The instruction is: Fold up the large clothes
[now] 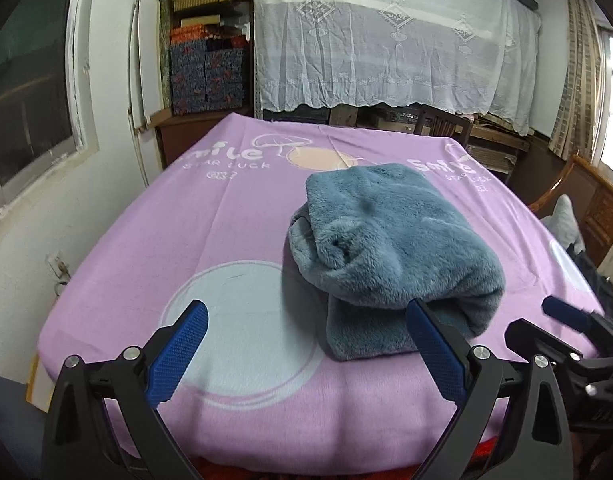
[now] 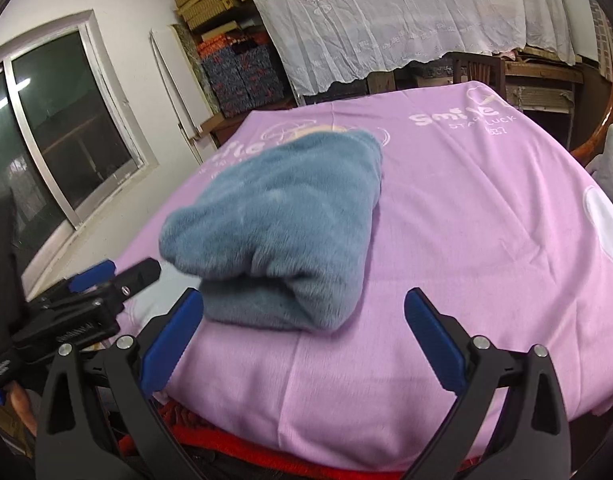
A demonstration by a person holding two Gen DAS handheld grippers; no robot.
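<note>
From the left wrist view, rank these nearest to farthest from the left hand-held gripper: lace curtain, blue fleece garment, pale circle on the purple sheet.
From the left hand-held gripper:
1. Pale circle, just ahead between the fingers.
2. Blue fleece garment, folded, ahead right.
3. Lace curtain, at the far wall.

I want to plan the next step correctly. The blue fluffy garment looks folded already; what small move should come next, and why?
Probably draw both back and leave the bundle alone. The blue fluffy garment lies as a compact folded bundle on the purple printed blanket. The left hand-held gripper and right hand-held gripper are open, holding nothing, near the bundle's front edge.
</note>
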